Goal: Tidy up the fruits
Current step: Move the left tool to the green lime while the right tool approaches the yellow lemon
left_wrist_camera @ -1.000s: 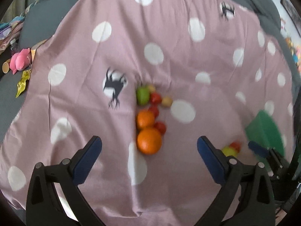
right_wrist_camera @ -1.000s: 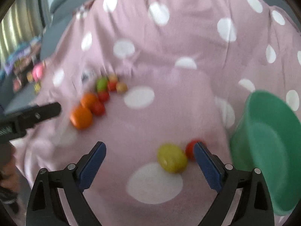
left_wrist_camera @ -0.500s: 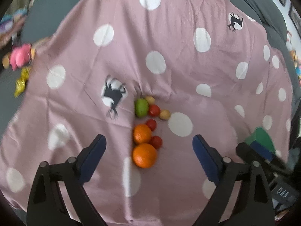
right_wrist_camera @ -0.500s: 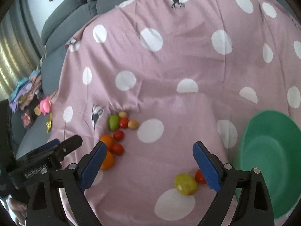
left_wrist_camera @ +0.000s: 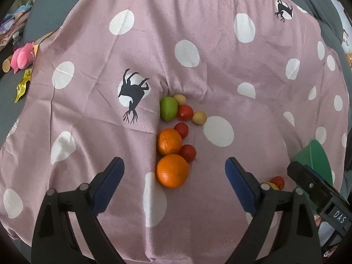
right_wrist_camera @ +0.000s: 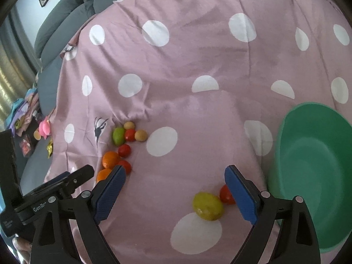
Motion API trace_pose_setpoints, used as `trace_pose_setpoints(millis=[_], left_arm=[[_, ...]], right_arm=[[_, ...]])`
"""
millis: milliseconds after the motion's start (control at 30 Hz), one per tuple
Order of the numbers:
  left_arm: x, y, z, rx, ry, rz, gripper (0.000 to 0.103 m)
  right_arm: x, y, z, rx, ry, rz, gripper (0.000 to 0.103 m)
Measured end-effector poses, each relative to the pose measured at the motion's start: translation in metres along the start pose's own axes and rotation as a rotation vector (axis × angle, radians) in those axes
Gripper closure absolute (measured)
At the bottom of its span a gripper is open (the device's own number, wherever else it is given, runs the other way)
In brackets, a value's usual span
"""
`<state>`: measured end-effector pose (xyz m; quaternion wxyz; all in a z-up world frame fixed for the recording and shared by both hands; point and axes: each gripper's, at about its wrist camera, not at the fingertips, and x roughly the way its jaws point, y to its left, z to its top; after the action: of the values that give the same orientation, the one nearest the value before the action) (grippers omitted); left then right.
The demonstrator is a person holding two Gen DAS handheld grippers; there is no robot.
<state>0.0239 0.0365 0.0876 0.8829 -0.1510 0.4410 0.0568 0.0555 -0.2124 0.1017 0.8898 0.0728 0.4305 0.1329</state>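
A line of fruit lies in a fold of the pink dotted cloth (left_wrist_camera: 198, 33): a big orange (left_wrist_camera: 172, 171), a smaller orange (left_wrist_camera: 169, 142), three red tomatoes (left_wrist_camera: 188, 153), a green fruit (left_wrist_camera: 168, 109) and two small tan ones (left_wrist_camera: 199, 117). My left gripper (left_wrist_camera: 173, 165) hangs open over the big orange, its pads well clear of it. My right gripper (right_wrist_camera: 175, 169) is open too. A yellow-green fruit (right_wrist_camera: 208, 205) and a red tomato (right_wrist_camera: 226, 194) lie just inside its right finger, untouched. The green bowl (right_wrist_camera: 286, 132) stands empty on the right.
Grey sofa cushions (right_wrist_camera: 63, 28) rise behind the cloth. Off its left edge lie a pink plush toy (left_wrist_camera: 22, 57), a gold wrapper (left_wrist_camera: 22, 85) and piled clutter. The right gripper's body (left_wrist_camera: 312, 180) shows at the left wrist view's right edge, in front of the bowl (left_wrist_camera: 316, 154).
The left jaws have narrowed a little and stay open over the oranges. The right gripper has rolled and drawn back, so the yellow-green fruit now sits lower between its fingers.
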Motion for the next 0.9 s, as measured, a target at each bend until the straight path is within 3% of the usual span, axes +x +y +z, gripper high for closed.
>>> trace_pose_setpoints(millis=[167, 300, 500, 667, 767, 900], left_arm=[[0.0, -0.005, 0.0, 0.017, -0.005, 0.011, 0.01], [0.0, -0.005, 0.001, 0.02, -0.016, 0.022, 0.01], [-0.002, -0.006, 0.005, 0.035, -0.04, 0.045, 0.012], [-0.001, -0.007, 0.013, 0.062, -0.055, 0.068, 0.033], [0.002, -0.009, 0.026, 0.07, -0.048, 0.037, 0.047], [0.018, -0.011, 0.048, 0.084, -0.026, 0.036, 0.056]], right_arm=[[0.004, -0.005, -0.003, 0.001, 0.017, -0.031, 0.011], [0.003, -0.008, -0.006, 0.004, 0.027, 0.002, 0.02], [0.006, -0.014, -0.014, 0.007, 0.048, -0.039, 0.028], [0.004, -0.02, -0.019, 0.029, 0.053, -0.008, 0.031], [0.008, -0.017, -0.021, 0.003, 0.076, -0.041, 0.036], [0.022, -0.015, -0.024, -0.024, 0.127, -0.097, 0.038]])
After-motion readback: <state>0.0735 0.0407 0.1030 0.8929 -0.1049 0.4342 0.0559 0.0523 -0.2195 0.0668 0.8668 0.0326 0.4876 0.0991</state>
